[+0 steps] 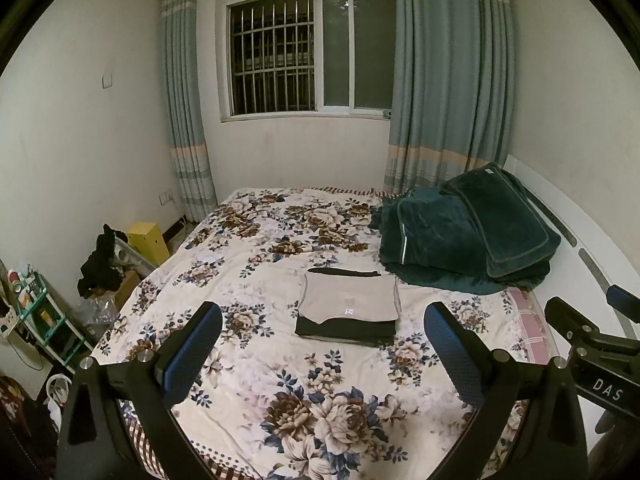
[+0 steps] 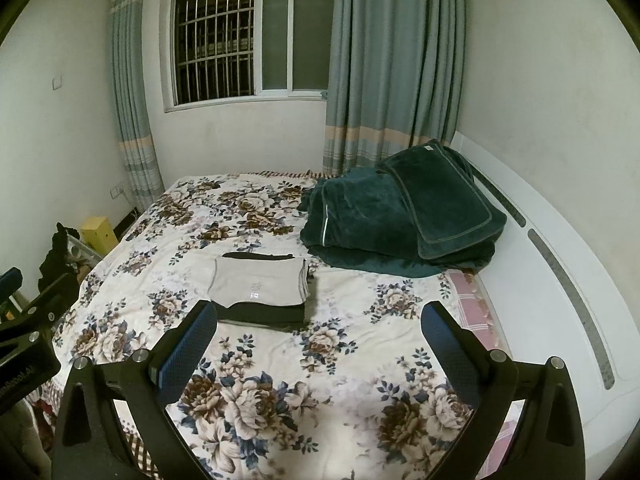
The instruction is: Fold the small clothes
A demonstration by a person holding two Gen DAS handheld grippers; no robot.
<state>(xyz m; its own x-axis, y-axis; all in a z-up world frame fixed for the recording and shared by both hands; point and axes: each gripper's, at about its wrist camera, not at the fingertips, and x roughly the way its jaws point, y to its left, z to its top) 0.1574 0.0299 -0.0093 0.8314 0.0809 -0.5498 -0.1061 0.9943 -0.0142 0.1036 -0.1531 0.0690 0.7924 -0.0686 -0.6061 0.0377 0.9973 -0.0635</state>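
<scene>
Floral bedspread [image 1: 256, 248] covers the bed. Dark green blanket [image 1: 460, 236] is bundled at the bedspread's far right corner. Barred window [image 1: 308, 52] sits on the wall beyond the bedspread, with blue-grey curtains [image 1: 448, 80] either side. Yellow box [image 1: 148, 240] and black cloth pile [image 1: 100, 260] sit on the floor left of the bedspread, green shelf rack [image 1: 36, 312] nearer.

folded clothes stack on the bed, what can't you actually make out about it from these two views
- Grey top garment: its small printed mark is too small and glared over to read, in both wrist views.
- Dark garments beneath: only edges show under the grey piece, so their number and type are unclear.
- Right wrist view: the left finger of the right hand-held gripper covers the stack's near left corner.
- Bedspread under the stack: hidden.
</scene>
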